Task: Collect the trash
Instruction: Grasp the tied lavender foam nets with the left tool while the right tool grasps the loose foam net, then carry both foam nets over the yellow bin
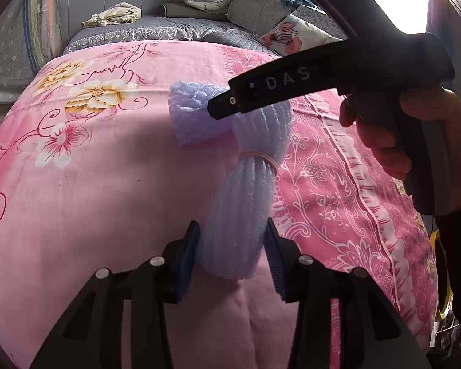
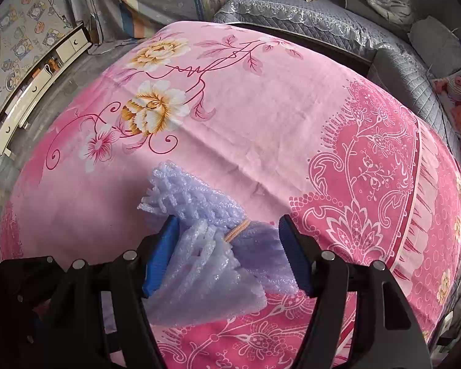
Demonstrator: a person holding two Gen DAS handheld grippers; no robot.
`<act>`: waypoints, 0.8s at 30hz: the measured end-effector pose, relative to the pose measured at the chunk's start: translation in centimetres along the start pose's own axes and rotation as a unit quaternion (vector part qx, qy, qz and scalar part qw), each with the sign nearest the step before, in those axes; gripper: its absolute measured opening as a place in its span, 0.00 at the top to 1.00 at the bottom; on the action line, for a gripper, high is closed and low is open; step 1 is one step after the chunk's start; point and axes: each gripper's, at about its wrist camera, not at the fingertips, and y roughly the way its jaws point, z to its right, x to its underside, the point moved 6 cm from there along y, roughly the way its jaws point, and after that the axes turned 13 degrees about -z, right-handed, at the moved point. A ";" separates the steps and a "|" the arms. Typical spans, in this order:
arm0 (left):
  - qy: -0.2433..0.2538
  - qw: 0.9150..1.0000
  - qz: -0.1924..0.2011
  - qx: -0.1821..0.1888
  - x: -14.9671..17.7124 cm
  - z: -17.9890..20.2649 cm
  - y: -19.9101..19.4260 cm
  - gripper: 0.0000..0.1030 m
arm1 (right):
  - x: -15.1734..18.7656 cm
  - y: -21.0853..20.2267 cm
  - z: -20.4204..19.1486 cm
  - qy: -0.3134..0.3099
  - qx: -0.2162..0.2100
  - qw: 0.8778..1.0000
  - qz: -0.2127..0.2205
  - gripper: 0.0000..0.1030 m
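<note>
— Two hand-held grippers are on one thing here, right?

— Yes. A bundle of pale lilac foam netting [image 1: 246,166], cinched at its waist by a tan rubber band [image 1: 261,158], lies on the pink flowered bedspread [image 1: 92,200]. Its two ends flare out on either side of the band.

— And the left hand-held gripper [image 1: 232,256]?

— Its blue pads flank the near end of the bundle and press against both sides, so it is clenched on the foam netting.

— The right one?

— From the left wrist view it reaches in from the right with a person's hand [image 1: 393,135] wrapped around its grip, and its tip lies over the far end of the bundle. Its own camera shows the right hand-held gripper [image 2: 230,255] straddling the netting near the band [image 2: 236,230]. The left pad [image 2: 161,258] touches the foam; the right pad [image 2: 295,255] is just beside it, and I cannot tell whether it presses.

— So gripped or not?

— I cannot tell for that one.

— Anything else about?

— Grey quilted bedding [image 1: 156,29] beyond the pink spread, with a crumpled cream cloth [image 1: 113,13] on it.
</note>
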 end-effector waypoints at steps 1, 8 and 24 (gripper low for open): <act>-0.001 1.000 0.000 0.002 0.0 0.0 0.0 0.67 | -0.1 0.2 0.1 0.000 0.003 1.000 -0.002 0.38; -0.006 1.000 -0.005 0.012 0.5 0.1 -0.1 0.72 | -0.7 1.3 0.0 -0.004 0.004 1.000 -0.019 0.41; -0.013 0.999 0.013 0.032 1.5 0.9 -3.1 0.74 | 0.2 -1.3 -0.6 0.011 -0.046 0.999 0.001 0.63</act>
